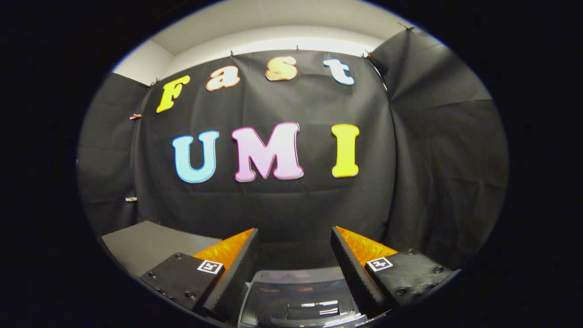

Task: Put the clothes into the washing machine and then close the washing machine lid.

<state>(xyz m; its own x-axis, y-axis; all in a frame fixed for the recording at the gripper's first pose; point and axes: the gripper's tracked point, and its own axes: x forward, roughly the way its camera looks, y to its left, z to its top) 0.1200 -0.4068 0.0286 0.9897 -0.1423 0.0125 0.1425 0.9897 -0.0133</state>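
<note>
Between the fingers: nothing is held; the gripper stands spread wide, its two fingers well apart with bare air between them.
Gripper aim: raised and level, pointing at the booth's black cloth wall rather than down at the work.
Just below the fingers: the washing machine, seen from above, its glossy dark top with a pale rear rim lying in the gap between the fingers and catching bright reflections.
Lid: the shiny panel looks like a lid lying flat over the opening, but so little of it shows that I cannot tell for sure whether it is down.
Clothes: I cannot place them from this moment; they may be inside the drum or somewhere off below.
Stage: a flat lid and spread fingers would fit clothes waiting beside a machine to be opened, and equally clothes already inside with the lid shut over them.
Beside the machine: a grey table surface stretches off past the left finger, running back to the cloth wall.
Handling, clothes: likely light, soft and limp; they would sag and trail, so pinching a bunched fold near the middle should hold better than a loose edge.
Handling, lid: likely stiff, smooth and slippery; its front edge is the natural place to press or hook.
</note>
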